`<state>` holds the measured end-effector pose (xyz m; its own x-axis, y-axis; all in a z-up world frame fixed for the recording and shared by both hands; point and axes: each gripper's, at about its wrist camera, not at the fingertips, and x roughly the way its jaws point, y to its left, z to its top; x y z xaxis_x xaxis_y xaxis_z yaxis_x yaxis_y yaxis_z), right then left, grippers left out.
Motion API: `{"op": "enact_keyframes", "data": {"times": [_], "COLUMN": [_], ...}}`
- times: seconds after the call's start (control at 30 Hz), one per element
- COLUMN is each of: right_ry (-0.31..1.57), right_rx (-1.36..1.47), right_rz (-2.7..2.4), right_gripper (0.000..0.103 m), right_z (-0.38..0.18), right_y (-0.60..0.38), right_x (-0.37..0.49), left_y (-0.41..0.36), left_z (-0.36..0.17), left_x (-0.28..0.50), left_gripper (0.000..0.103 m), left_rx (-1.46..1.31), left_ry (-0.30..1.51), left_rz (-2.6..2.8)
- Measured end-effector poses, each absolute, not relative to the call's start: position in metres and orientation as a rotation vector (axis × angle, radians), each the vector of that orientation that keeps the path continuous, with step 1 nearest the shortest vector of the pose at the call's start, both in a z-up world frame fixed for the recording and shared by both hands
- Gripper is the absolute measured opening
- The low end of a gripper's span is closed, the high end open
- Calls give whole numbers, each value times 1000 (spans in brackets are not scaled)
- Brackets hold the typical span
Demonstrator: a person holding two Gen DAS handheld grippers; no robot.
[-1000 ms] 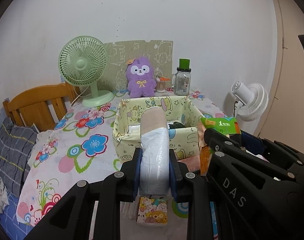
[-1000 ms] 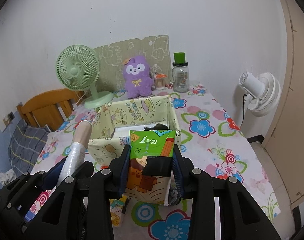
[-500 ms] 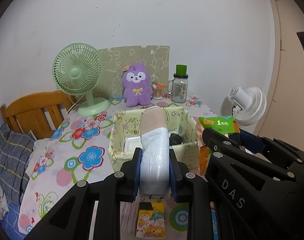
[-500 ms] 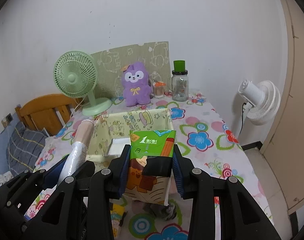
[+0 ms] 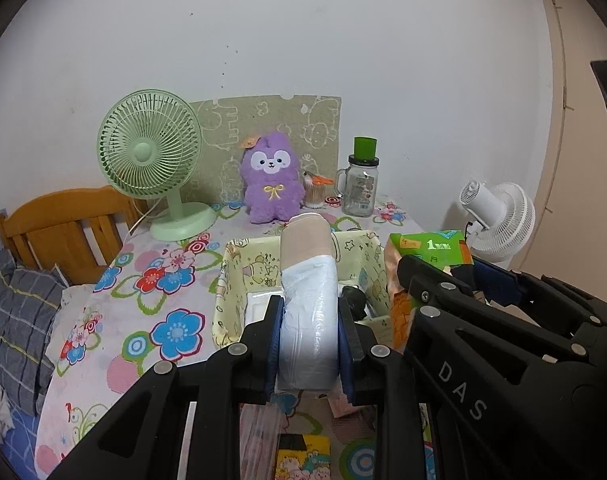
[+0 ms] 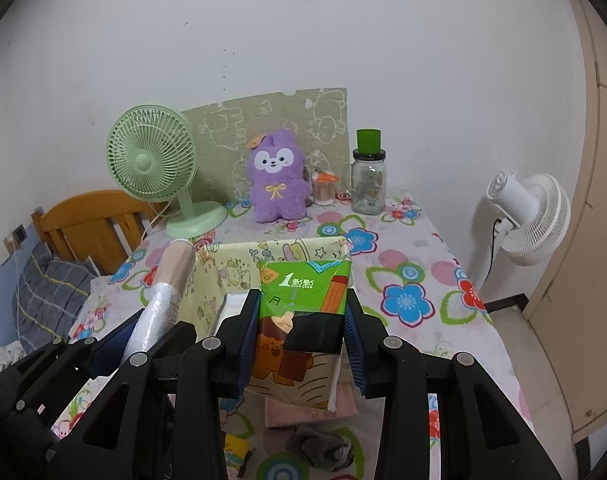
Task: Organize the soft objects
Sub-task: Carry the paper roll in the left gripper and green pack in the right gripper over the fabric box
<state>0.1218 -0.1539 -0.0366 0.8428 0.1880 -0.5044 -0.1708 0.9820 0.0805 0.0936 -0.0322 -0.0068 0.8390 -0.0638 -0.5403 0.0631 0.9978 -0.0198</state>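
My left gripper [image 5: 309, 332] is shut on a white plastic-wrapped roll with a beige end [image 5: 309, 300], held above the table in front of the yellow patterned fabric box [image 5: 233, 276]. The roll also shows in the right wrist view [image 6: 163, 296]. My right gripper [image 6: 301, 336] is shut on a green and orange tissue pack [image 6: 303, 312], raised in front of the box [image 6: 239, 268]; the pack shows in the left wrist view [image 5: 423, 248]. The box holds a white item [image 5: 259, 304] and a dark item [image 5: 353, 298].
On the floral tablecloth [image 5: 151, 320] stand a green fan [image 5: 151, 160], a purple plush [image 5: 271, 180], a glass jar with green lid [image 5: 361, 184]. A pink cloth [image 6: 307, 410], grey sock [image 6: 323, 446] and small cartoon packet [image 5: 303, 456] lie below. A wooden chair [image 5: 59, 228] and white floor fan [image 6: 531, 216] flank the table.
Both grippers have risen and drawn back from the box with their loads still held; the box looks smaller and lower in both views.
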Motion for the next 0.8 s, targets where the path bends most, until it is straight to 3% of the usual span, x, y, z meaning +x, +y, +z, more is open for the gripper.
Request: {"op": "enact_keyframes", "data": {"times": [0.8], "right_ry": [540], "right_rx": [11], "right_rz": [220], "right_gripper": [41], "right_z": [-30], "right_y": [-135], "right_x": [163], "left_y": [-17], "left_z": [-4], "left_x": [135], "left_gripper": [24], "left_rx": [-10], "left_ry": [572], "left_rz": [-51]}}
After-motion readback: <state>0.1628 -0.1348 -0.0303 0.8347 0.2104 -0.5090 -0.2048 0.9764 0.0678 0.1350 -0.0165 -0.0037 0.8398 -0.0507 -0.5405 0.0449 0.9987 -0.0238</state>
